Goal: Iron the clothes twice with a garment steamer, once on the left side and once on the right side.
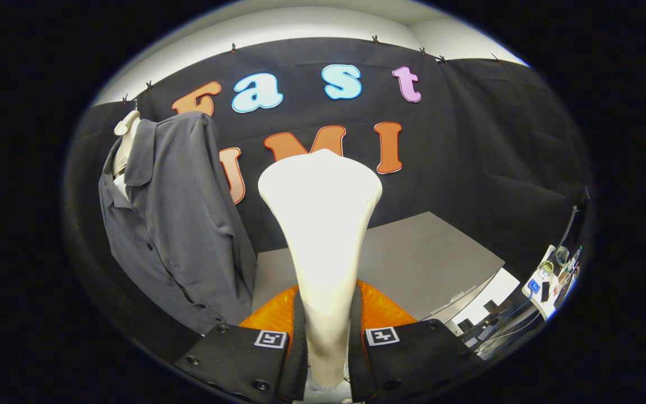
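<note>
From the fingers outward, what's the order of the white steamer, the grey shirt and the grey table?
1. White garment steamer: clamped between the fingers.
2. Grey table: just beyond the steamer, to the right.
3. Grey button shirt: hanging on the left, apparently slightly farther.

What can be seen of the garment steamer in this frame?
The garment steamer is a cream-white, smooth plastic-looking body: a narrow handle that widens upward into a broad rounded head. It stands upright between the gripper fingers, which press on its handle from both sides. Its head rises in front of the booth wall, apart from the grey shirt hanging to its side. No steam or cord is visible.
</note>
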